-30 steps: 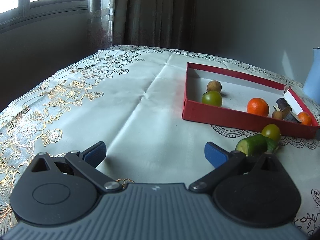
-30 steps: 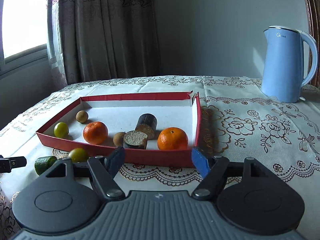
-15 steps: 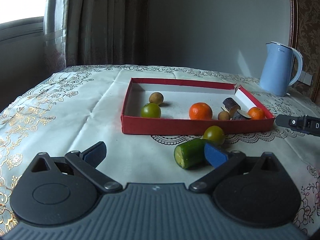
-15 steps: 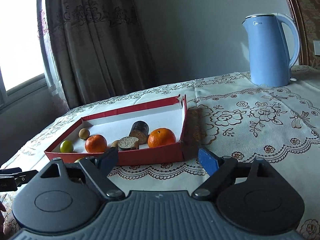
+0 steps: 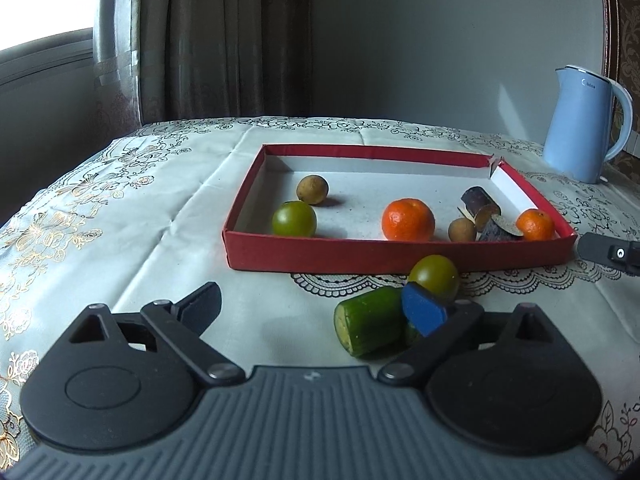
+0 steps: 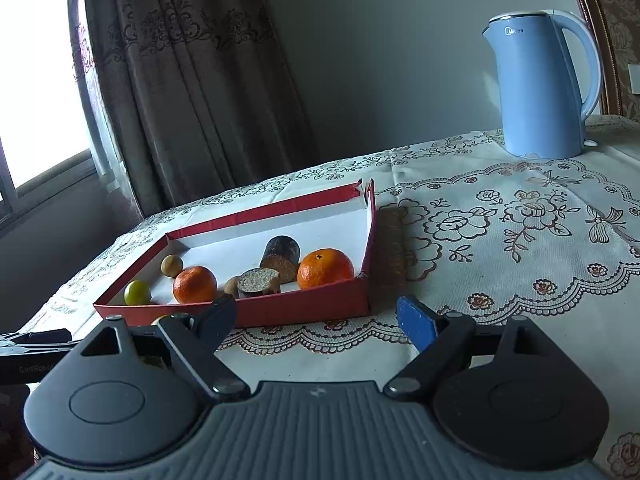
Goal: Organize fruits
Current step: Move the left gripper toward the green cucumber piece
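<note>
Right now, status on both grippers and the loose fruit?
Left gripper open, fingers just narrowed, nothing between them. Right gripper open, empty. Cucumber piece and green fruit outside the red tray. Nothing blocking.

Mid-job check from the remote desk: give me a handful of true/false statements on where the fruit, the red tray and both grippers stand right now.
1. The cut green cucumber piece lies on the patterned tablecloth, outside the shallow red cardboard tray. True.
2. Three orange tangerines sit in the tray. False: two, a larger one and a smaller one.
3. The left gripper is shut on the cucumber piece. False: its jaws stand open and have just been closing a little; the cucumber is beside the blue right pad, not gripped.
4. A round green fruit rests outside the tray's near wall. True.
5. The right gripper holds nothing. True.
</note>
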Tool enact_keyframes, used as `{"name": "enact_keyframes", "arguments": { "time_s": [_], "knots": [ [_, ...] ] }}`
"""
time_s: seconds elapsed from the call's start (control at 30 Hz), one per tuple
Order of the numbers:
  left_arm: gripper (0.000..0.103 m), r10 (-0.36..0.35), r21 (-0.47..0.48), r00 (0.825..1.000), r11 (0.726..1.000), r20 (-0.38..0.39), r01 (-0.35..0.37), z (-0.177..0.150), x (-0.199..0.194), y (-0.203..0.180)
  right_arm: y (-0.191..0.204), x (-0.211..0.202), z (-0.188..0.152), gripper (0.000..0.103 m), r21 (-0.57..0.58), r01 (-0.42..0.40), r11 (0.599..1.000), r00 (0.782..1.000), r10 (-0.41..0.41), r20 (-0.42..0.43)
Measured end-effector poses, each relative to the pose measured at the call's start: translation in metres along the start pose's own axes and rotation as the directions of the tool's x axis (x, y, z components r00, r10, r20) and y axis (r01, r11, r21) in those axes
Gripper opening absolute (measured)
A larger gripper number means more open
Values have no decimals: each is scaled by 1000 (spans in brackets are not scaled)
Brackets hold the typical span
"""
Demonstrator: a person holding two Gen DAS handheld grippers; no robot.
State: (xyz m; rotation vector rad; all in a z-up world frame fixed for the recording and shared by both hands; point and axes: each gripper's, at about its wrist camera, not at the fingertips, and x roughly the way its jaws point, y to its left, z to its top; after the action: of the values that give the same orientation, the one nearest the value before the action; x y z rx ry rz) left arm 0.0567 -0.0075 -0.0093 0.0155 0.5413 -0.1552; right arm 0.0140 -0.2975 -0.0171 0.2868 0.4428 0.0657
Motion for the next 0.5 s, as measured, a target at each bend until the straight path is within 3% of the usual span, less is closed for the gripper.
{"name": "enact_keyframes", "arguments": {
  "time_s": [0.1,0.33,0.43,0.5],
  "knots": [
    [84,-9,-5,1000,1000,9,9,0,-1,-2,-1,0,0,88,4,-1,1000,1000,1,-1],
    [80,-86,-106,996,991,-2,86,-4,0,-1,-1,0,0,88,9,3,1000,1000,-3,-1],
    [72,-99,-122,995,988,6,99,-5,-1,-3,-2,0,0,88,11,3,1000,1000,-3,1],
    [60,-115,-123,993,986,17,116,-7,-4,-4,-2,0,0,88,13,2,1000,1000,-2,2]
  ]
}}
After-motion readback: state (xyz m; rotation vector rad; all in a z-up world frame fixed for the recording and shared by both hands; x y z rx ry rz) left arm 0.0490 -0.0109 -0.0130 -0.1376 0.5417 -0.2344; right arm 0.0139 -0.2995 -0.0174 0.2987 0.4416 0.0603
